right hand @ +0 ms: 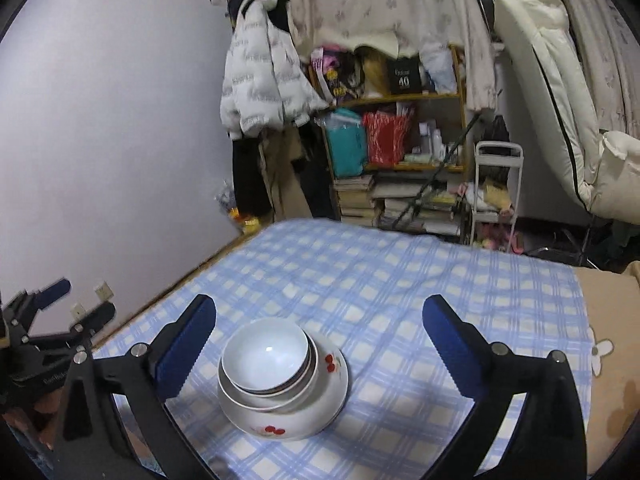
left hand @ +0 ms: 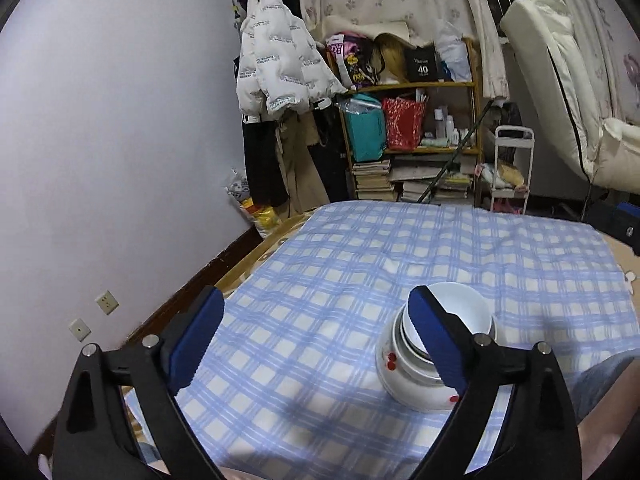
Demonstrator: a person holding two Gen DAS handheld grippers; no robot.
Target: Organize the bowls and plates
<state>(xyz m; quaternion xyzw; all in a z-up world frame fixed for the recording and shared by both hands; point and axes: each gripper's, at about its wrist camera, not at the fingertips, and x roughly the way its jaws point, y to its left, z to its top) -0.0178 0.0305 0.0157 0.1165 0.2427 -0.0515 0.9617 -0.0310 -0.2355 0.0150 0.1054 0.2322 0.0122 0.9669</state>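
A stack of white dishes stands on the blue checked cloth (right hand: 400,288). A white bowl (right hand: 266,354) sits on top, nested in a dark-rimmed bowl and a wider dish, all in a cherry-printed plate (right hand: 320,408). My right gripper (right hand: 316,344) is open and empty, raised above the stack, which lies toward its left finger. In the left wrist view the stack (left hand: 404,380) lies to the right, partly hidden behind the right finger. My left gripper (left hand: 316,328) is open and empty over bare cloth. It also shows at the left edge of the right wrist view (right hand: 72,300).
The cloth (left hand: 360,264) covers a low surface beside a pale wall (left hand: 100,140) on the left. Beyond its far edge stand a cluttered wooden shelf (left hand: 412,120), hanging coats (left hand: 280,60), a small white cart (left hand: 512,168) and a white chair (left hand: 560,80).
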